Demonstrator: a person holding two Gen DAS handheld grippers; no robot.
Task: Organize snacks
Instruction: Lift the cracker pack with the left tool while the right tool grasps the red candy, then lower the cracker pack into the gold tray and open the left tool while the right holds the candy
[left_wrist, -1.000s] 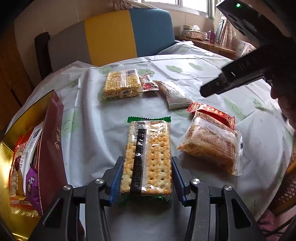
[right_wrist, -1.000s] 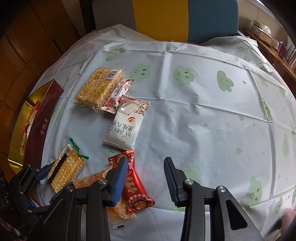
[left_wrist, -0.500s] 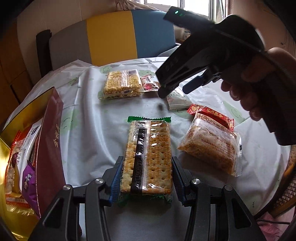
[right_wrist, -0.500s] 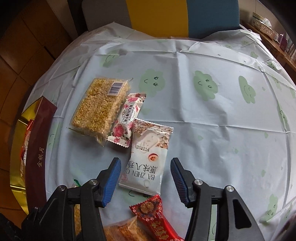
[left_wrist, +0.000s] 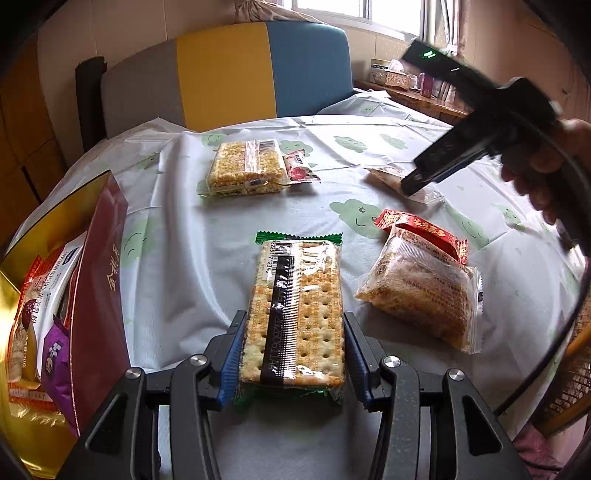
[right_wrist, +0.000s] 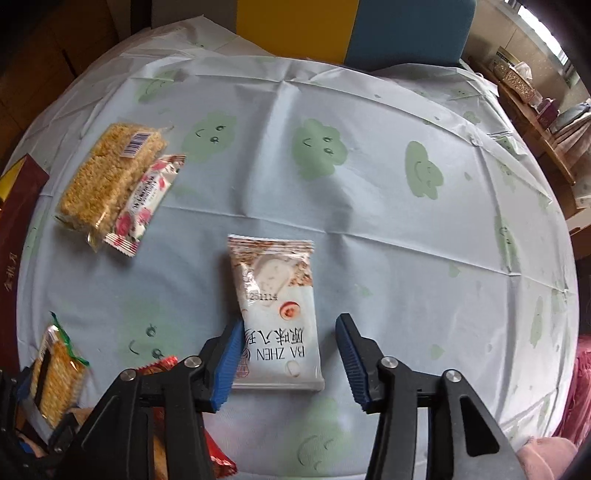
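A green-edged cracker pack (left_wrist: 299, 295) lies on the tablecloth, and my left gripper (left_wrist: 294, 354) is shut on its near end, both blue pads against its long sides. My right gripper (right_wrist: 290, 332) points steeply down over a white snack packet (right_wrist: 275, 295). Its jaws are closing. The packet's near end lies between them: the left pad is at the packet's edge, while the right pad stands clear of it. In the left wrist view a hand (left_wrist: 546, 158) holds the right gripper at the far right, its tips on that packet.
A gold and maroon box (left_wrist: 96, 280) holding several snacks stands at the left. A rice-crisp bar pack (left_wrist: 243, 168) and a rose-print packet (left_wrist: 299, 168) lie at the back. A red packet (left_wrist: 424, 229) and a clear-wrapped cake (left_wrist: 421, 295) lie right of the crackers. A chair (left_wrist: 229, 74) stands behind.
My right gripper has moved from beside the red packet over to the white packet and come down around its near end, jaws wider than a second ago. The left gripper has kept still.
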